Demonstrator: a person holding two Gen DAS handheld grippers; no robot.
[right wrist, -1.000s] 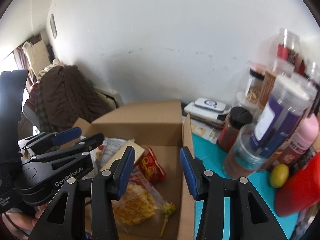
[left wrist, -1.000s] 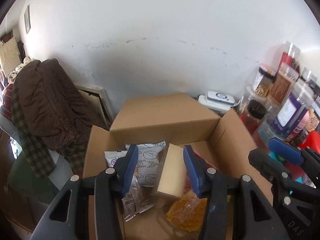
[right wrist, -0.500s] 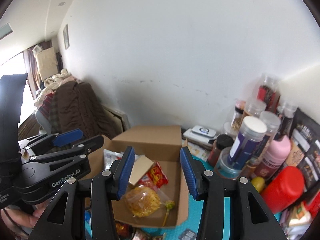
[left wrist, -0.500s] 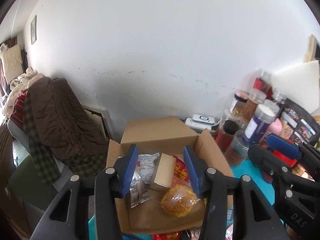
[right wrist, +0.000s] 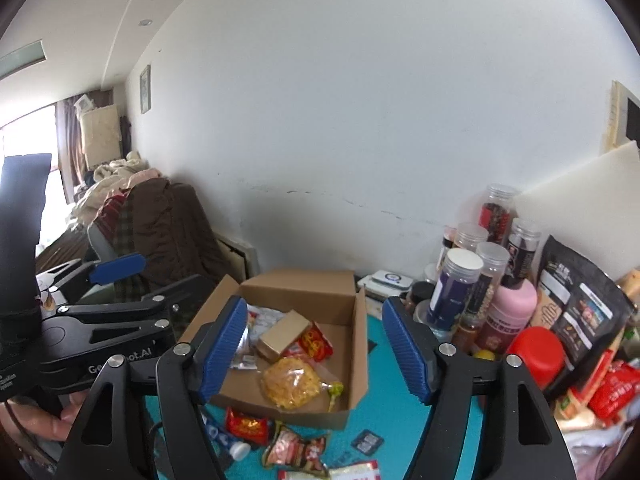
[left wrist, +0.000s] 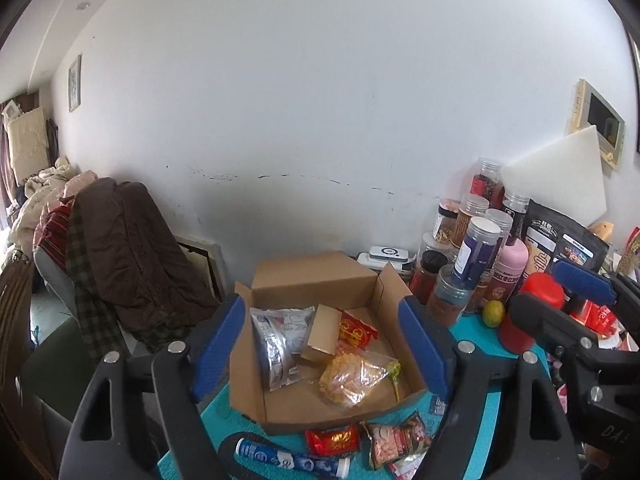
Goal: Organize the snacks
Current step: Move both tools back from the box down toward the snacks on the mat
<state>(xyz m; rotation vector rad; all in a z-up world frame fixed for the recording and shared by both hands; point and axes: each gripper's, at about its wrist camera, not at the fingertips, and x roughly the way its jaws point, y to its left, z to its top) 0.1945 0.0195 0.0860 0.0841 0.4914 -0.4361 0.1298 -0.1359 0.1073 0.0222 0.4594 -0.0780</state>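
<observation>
Two grippers hang above the near edge of the teal table (left wrist: 472,336), both empty. The left gripper (left wrist: 320,344) and the right gripper (right wrist: 316,348) each have their blue-padded jaws spreading apart, with nothing pinched between them; the box only shows through the gaps.

Nearest, along the table's front edge, several snacks lie loose: a blue-and-white tube (left wrist: 288,458), a small red packet (left wrist: 332,440), a red-and-clear packet (left wrist: 400,440), and a white packet with red print (right wrist: 352,472) just in front of those.

Behind them sits the open cardboard box (left wrist: 280,412), its lid leaning back toward the wall. Inside lie a silver pouch (left wrist: 276,356) on the left, a small tan carton (left wrist: 324,334) in the middle, a red bag (left wrist: 354,328) beside it, and a clear bag of yellow snacks (left wrist: 352,376) at the front.

Farther right, jars and bottles (left wrist: 476,252) crowd the table's back corner.

Judging from this, the sorting looks partly done: four items are boxed, while at least four near the front edge remain to be gathered.
</observation>
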